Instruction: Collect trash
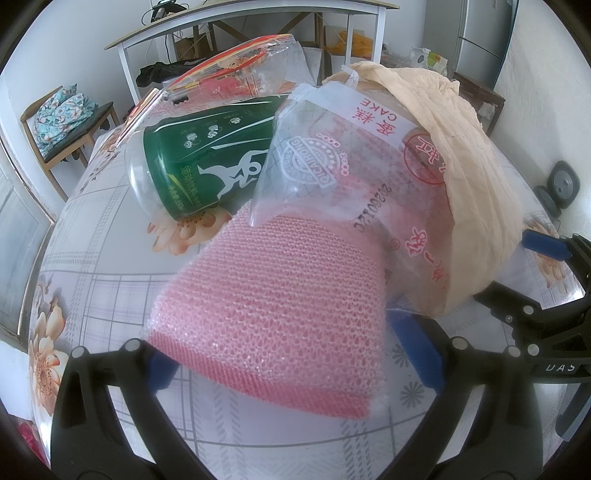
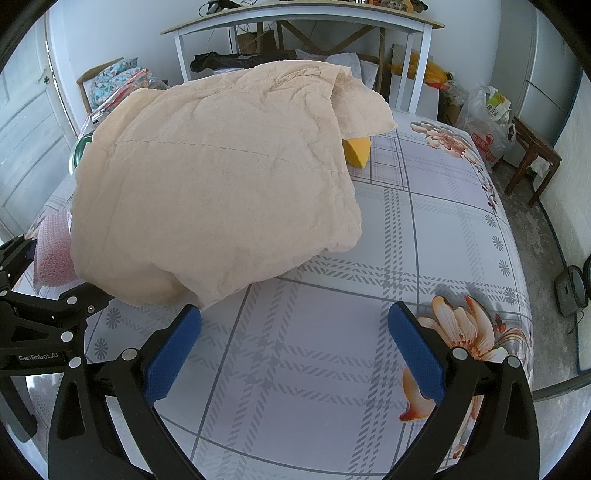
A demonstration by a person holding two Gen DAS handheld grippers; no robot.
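Pink foam net (image 1: 266, 288) light, squashy; left gripper (image 1: 295, 365) fingers wide, straddling, not closed. Right gripper (image 2: 293, 354) wide, empty. Pinch near edge.

Table under a glossy plaid tablecloth with orange flower prints (image 2: 314, 354). Behind it, a white-framed desk with a pale wooden top (image 2: 303, 18) — cables and small items on it, too small to tell. Wooden chair with a dark seat (image 1: 79, 118) at the left wall, holding a crumpled teal floral cloth (image 1: 59, 110). Far right — low dark wooden stool (image 2: 532, 155), a white plastic shopping bag (image 2: 487, 122) just beside it. Grey refrigerator (image 1: 480, 33) in the corner.
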